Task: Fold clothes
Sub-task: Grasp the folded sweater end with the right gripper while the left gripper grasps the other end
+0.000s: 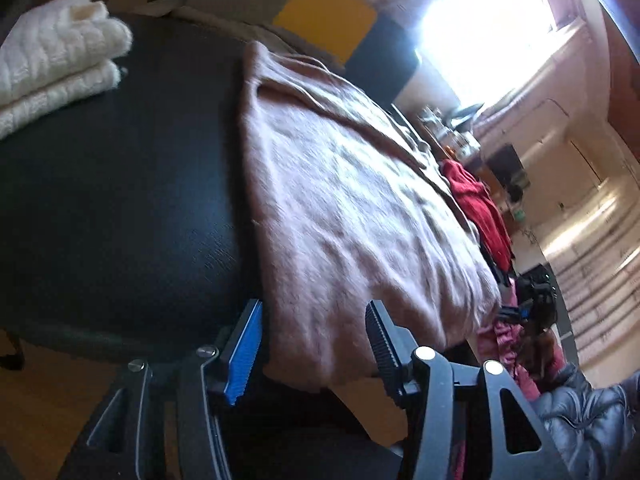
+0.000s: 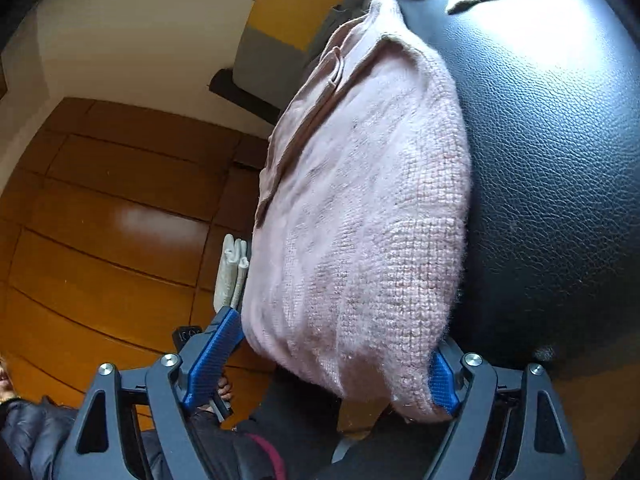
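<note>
A pink knit sweater [image 1: 352,200] lies folded on a black leather surface [image 1: 120,200]. In the left wrist view its near edge runs between the fingers of my left gripper [image 1: 313,306], which stand apart without pinching it, so the gripper is open. In the right wrist view the same sweater [image 2: 360,208] lies along the edge of the leather surface [image 2: 552,184]. One end of it bulges between the wide-set fingers of my right gripper [image 2: 336,332]. The blue pads [image 2: 212,360] sit beside the cloth and do not squeeze it.
Folded white knitwear [image 1: 52,60] rests at the far left of the leather surface. A red garment [image 1: 480,208] lies beyond the sweater. A wooden floor [image 2: 100,220] lies beside the surface, with a pale cloth [image 2: 232,268] at its edge. A person's dark puffy sleeve [image 1: 592,412] is nearby.
</note>
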Available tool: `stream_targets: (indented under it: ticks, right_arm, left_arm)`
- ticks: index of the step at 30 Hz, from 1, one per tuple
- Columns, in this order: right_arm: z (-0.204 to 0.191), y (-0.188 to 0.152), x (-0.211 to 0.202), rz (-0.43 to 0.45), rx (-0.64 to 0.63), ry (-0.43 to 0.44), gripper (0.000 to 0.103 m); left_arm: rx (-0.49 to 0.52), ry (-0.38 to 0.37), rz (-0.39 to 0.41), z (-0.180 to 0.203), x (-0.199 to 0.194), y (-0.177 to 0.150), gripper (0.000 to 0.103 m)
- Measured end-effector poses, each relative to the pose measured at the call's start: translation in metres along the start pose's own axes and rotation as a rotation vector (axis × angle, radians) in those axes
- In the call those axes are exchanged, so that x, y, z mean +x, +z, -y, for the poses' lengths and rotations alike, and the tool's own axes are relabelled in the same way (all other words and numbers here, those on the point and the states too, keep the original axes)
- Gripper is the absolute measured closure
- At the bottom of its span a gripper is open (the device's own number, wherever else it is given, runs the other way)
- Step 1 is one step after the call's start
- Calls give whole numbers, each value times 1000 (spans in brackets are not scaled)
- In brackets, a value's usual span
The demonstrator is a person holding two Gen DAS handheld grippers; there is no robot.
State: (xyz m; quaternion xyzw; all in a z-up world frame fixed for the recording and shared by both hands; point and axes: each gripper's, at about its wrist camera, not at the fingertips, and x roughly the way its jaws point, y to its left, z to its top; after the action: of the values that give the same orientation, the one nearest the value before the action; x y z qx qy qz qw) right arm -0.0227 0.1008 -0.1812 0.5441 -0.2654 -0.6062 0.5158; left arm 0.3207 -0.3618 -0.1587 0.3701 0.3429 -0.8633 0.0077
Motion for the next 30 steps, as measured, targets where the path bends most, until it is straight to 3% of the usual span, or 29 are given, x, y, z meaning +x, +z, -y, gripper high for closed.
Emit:
stream_targets:
  ticks: [5,7,9,11,12,14,16,17,23,30]
  right_arm:
    - [-7,-2,2,-17,-61,-30,18]
    - [-13,-2,4,-25,-83,-80,24]
    - [-21,-4,7,-41,-134,-168,38]
    - [-28,-5,11,-68,-176,-246,80]
    - [-28,-5,14,-82,-184,-273,87]
    - [-27,-7,16,-89,-201,-310,89]
    - [-28,-8,17,-82,-201,-319,90]
    - [-30,-7,18,-81,-206,-328,90]
    - [-38,-11,16,-99,-246,-324,90]
    - [-62,13,21,-46,-263,-201,90]
  left_arm:
    - [15,-61,-38,13,9,-5,50]
    - [34,-55,-60,19,17,-8,50]
    - [51,-45,-56,25,22,-7,50]
    - [38,-50,-54,26,24,-6,50]
    - [26,-57,-53,25,24,-6,50]
    - [4,-57,-65,23,24,-4,55]
    - [33,1,-88,27,27,-1,76]
    - [47,31,-99,29,28,1,99]
    - [81,-69,-64,39,13,14,97]
    - [73,-206,13,47,2,54,97]
